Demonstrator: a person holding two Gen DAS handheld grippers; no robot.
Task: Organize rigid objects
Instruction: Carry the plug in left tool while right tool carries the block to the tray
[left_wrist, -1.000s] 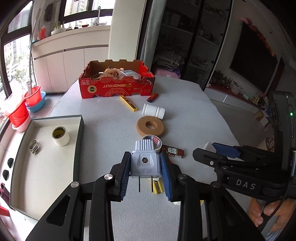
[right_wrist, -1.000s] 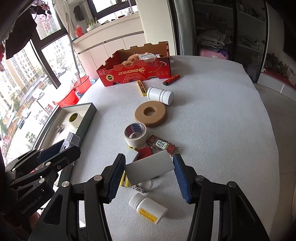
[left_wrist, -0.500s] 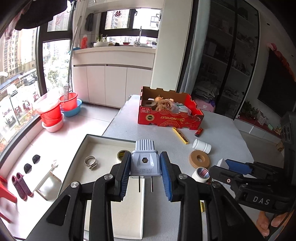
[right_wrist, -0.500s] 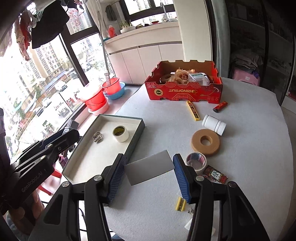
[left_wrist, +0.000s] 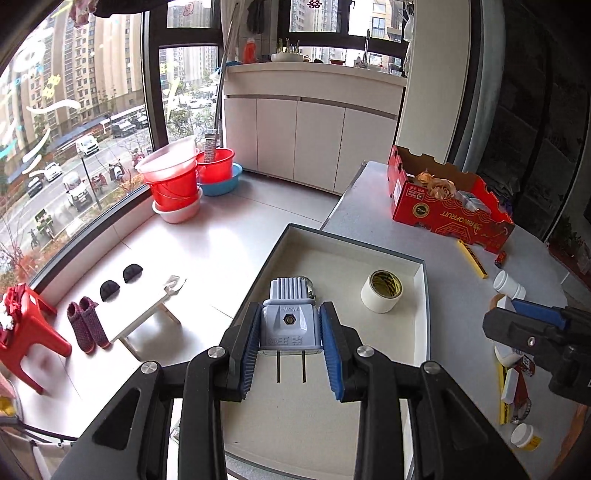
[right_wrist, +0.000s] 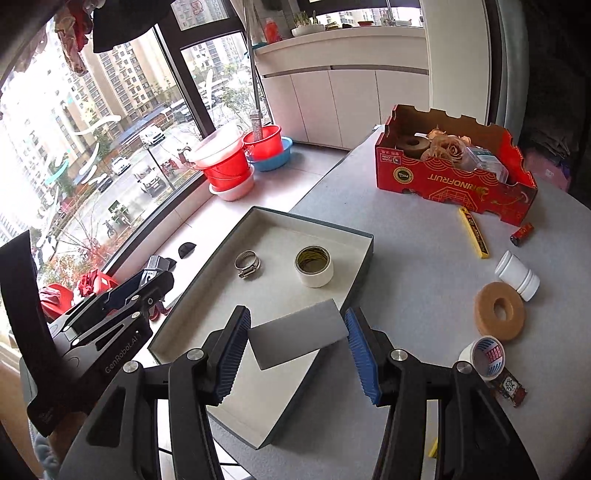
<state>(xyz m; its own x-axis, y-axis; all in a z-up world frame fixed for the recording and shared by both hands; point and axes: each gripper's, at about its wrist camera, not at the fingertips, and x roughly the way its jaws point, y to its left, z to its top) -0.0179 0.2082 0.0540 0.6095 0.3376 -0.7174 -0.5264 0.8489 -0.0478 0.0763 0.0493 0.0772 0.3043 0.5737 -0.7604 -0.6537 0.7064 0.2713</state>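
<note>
My left gripper (left_wrist: 290, 354) is shut on a pale blue two-pin power plug (left_wrist: 290, 325) and holds it above the grey tray (left_wrist: 424, 295), near its left side. My right gripper (right_wrist: 297, 347) is shut on a flat grey card (right_wrist: 297, 338) above the tray's (right_wrist: 369, 243) near right edge. In the tray lie a white tape roll (right_wrist: 314, 266) and a metal hose clamp (right_wrist: 247, 264). In the left wrist view the tape roll (left_wrist: 382, 291) shows; the clamp is mostly hidden behind the plug.
On the table stand a red cardboard box (right_wrist: 454, 177), a yellow bar (right_wrist: 474, 232), a red lighter (right_wrist: 521, 233), a white jar (right_wrist: 517, 275), a tan foam ring (right_wrist: 498, 314), a printed tape roll (right_wrist: 484, 356) and a small red packet (right_wrist: 508, 387). Floor and red buckets (left_wrist: 173, 184) lie left.
Both grippers have swung left from the clutter on the table to above the tray, each still holding its object.
</note>
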